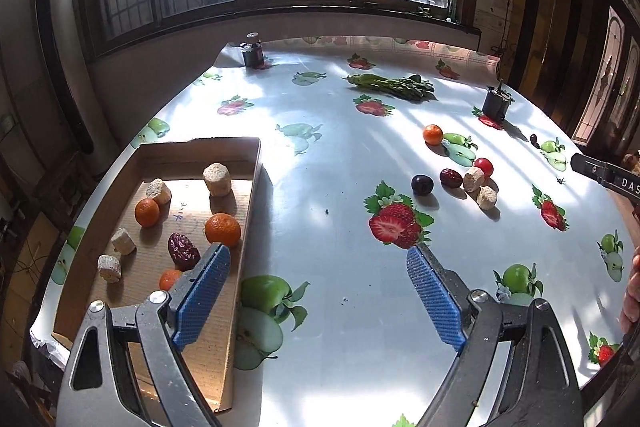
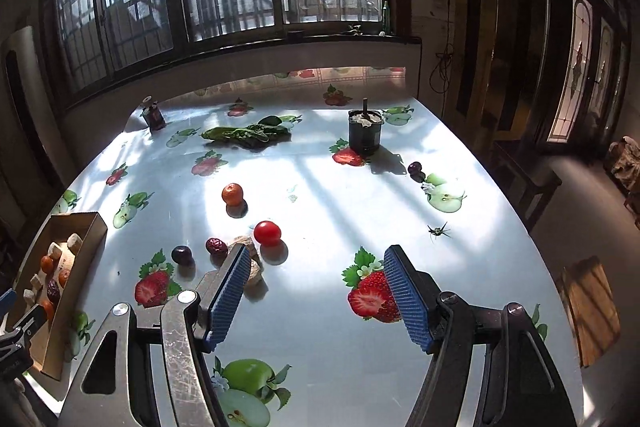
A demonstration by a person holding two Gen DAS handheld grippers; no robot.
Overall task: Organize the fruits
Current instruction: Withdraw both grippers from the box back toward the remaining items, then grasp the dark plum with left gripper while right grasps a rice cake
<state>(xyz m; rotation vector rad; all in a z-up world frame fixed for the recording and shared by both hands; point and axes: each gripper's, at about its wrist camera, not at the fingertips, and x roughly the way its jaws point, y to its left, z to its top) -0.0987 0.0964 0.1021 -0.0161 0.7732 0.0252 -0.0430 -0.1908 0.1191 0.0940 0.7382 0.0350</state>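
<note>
A cardboard tray [image 1: 200,143] at the left holds mandarins [image 1: 222,230], a red date [image 1: 183,251] and several beige chunks [image 1: 217,179]. My left gripper [image 1: 319,253] hangs open over bare tablecloth beside the tray's right wall, nothing between its blue pads. Loose mid-table lie a mandarin [image 2: 233,194], a cherry tomato [image 2: 267,231], a red date [image 2: 216,246], a dark plum [image 2: 181,254] and beige chunks [image 2: 253,269]. My right gripper [image 2: 318,251] is open just right of that group. Its left finger partly hides the chunks, and nothing is between the pads.
Leafy greens [image 2: 248,135] lie at the back. A dark can [image 2: 364,131] and a small jar [image 2: 154,117] stand there too. A small dark fruit [image 2: 415,169] sits far right, near an insect [image 2: 438,230]. A hand [image 1: 632,291] shows at the right edge.
</note>
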